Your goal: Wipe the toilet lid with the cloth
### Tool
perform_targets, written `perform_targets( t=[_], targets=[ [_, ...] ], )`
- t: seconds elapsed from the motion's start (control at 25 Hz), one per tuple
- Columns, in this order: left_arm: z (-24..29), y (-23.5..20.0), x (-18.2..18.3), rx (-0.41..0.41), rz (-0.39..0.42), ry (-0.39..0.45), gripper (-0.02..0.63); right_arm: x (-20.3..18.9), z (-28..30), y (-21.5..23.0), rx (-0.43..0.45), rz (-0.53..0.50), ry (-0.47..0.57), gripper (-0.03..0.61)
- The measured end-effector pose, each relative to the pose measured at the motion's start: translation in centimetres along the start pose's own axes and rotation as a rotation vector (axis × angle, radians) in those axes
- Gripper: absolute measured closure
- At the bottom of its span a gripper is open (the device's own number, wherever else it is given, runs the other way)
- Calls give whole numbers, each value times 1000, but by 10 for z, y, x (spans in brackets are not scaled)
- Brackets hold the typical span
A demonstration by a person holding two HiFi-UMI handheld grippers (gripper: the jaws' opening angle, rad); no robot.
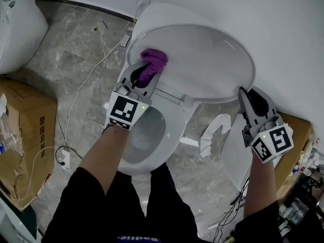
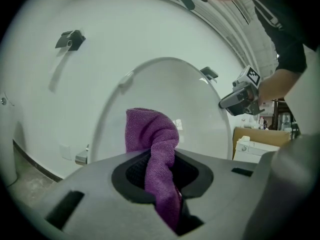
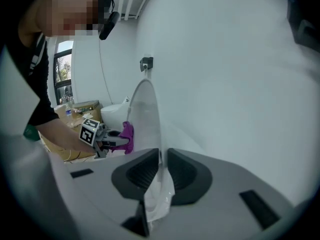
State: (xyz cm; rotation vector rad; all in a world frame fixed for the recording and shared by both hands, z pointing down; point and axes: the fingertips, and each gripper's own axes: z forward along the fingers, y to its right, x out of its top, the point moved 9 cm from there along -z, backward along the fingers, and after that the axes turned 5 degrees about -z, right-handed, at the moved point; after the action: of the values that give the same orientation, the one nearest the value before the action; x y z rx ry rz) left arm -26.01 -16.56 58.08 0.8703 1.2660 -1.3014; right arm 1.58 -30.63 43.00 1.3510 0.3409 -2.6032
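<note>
A grey marbled floor (image 1: 81, 49) meets a white wall (image 1: 283, 29), and the toilet (image 1: 147, 135) stands against it with its lid (image 1: 202, 59) raised and leaning back on the wall. A cardboard box (image 1: 25, 135) sits on the floor at the left, a white cable (image 1: 86, 85) trails past it, and a second toilet (image 1: 15, 24) shows in the far corner. The purple cloth (image 1: 152, 65) is pinched between the jaws of the left gripper (image 1: 148, 75) and touches the lid's inner face near its left edge, just above the hinge. The cloth's long axis runs along the jaws: it rises out of them as a bunched strip pointing away from the person toward the wall, its free end folded over to the left (clearest in the left gripper view). The right gripper (image 1: 243, 92) is at the lid's opposite, right edge, its jaws pressed together on the thin rim, well apart from the cloth.
</note>
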Motion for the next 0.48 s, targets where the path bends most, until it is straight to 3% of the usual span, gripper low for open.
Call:
perform_targets(
  t=[0.28,0.48],
  targets=[
    [-22,-33,-5,67,0,18,531,0,-1,-4,-50,12,20,511],
    [-19,-26,-14,102,-14,18,531,0,-2,-5,-45,5,41,511]
  ],
)
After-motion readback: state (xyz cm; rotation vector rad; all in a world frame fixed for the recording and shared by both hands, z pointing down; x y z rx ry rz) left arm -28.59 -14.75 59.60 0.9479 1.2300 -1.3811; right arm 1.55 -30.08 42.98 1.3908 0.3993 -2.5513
